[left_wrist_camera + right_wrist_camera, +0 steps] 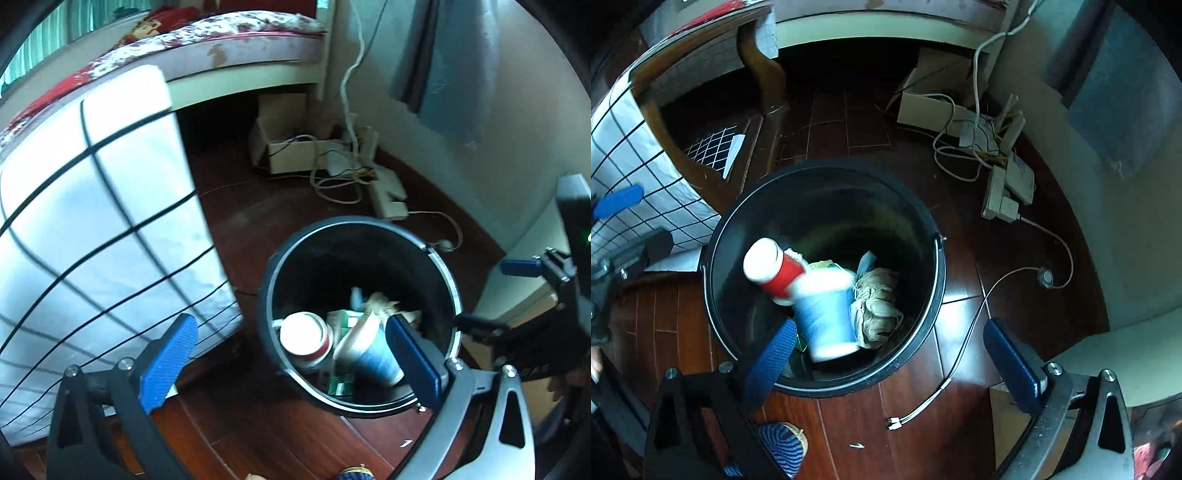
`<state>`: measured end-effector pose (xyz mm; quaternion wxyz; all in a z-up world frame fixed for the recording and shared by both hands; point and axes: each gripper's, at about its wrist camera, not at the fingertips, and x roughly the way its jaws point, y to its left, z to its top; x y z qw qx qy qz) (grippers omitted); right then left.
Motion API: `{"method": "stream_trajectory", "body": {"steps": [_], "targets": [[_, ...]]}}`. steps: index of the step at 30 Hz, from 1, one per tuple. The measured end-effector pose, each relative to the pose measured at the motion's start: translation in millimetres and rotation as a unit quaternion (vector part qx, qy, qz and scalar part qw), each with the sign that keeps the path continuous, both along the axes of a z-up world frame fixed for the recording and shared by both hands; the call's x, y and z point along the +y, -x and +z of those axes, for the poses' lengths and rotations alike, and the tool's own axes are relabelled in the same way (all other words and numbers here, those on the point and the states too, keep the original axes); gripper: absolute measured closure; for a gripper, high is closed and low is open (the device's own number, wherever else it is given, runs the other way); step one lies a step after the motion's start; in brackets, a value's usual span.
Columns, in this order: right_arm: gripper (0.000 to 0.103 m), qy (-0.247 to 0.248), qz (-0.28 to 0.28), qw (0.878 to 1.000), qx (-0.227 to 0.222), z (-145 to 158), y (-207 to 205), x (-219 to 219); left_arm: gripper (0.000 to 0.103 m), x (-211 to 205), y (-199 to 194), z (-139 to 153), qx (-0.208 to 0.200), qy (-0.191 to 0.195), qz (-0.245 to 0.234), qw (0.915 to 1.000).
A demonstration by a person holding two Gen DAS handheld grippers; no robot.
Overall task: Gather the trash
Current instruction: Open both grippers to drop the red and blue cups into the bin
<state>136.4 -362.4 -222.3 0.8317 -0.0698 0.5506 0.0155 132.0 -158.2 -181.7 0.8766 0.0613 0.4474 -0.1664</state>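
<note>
Trash bin: we're looking straight down into a black round bin standing on the dark wooden floor, its metal rim band catching the light.
Trash inside: a red cup with a white lid lies tilted against the left wall, and a blue-and-white paper cup, blurred, sits just beside it, touching.
More trash: crumpled beige paper is packed against the blue cup's right side, with something green showing underneath.
Left hand-held gripper: our left hand-held gripper stands spread wide with nothing between its blue pads; one pad is over the bin's rim, the other off to the left.
Right hand-held gripper: our right hand-held gripper is also gaping wide and holds nothing, one pad over the bin's near edge, the other over bare floor.
Beside the bin: a white checked cloth hangs to the left, close to the bin.
Floor beyond: a power strip and tangled white cables lie near the wall, well apart from the bin.
Further back: an open cardboard box sits under the bed.
</note>
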Motion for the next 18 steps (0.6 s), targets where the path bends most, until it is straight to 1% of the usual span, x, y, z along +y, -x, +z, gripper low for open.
{"method": "stream_trajectory", "body": {"steps": [7, 11, 18], "targets": [[0.001, -0.003, 0.010, 1.000, -0.013, 3, 1, 14, 0.001, 7, 4, 4, -0.014, -0.007, 0.013, 0.9998], [0.001, -0.012, 0.010, 1.000, -0.024, 12, 1, 21, 0.001, 12, 3, 9, -0.019, -0.008, 0.018, 0.9996], [0.001, -0.011, 0.009, 0.999, -0.041, 25, 2, 30, 0.001, 18, 5, 19, -0.030, -0.007, 0.024, 0.9992]]}}
